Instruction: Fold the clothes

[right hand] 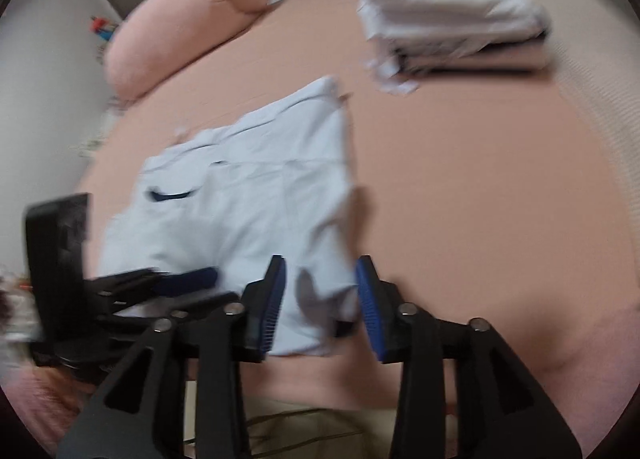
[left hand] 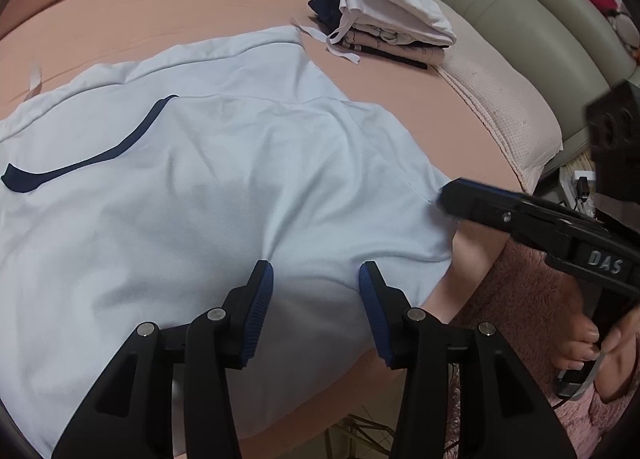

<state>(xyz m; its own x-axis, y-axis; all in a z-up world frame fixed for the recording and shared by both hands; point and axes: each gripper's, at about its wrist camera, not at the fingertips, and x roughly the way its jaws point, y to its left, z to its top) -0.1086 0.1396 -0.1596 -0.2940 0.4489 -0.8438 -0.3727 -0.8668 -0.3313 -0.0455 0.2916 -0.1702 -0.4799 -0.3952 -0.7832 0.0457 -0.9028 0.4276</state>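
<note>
My left gripper (left hand: 316, 273) and right gripper (right hand: 320, 271) both stood with jaws spread, pinching nothing, over the near edge of the pale blue shirt (left hand: 208, 187) lying on the bed (left hand: 180, 11).

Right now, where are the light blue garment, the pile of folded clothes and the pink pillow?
light blue garment (left hand: 240, 179): left wrist view, middle of cloth.
pile of folded clothes (left hand: 392, 7): left wrist view, top white piece.
pink pillow (right hand: 180, 19): right wrist view, its side.

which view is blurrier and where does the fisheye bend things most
Right wrist view: motion-smeared throughout, the folded pile most. Left wrist view: sharp, light blue garment creases crisp. Both bow the bed edge near the rim and go dark in the corners.
</note>
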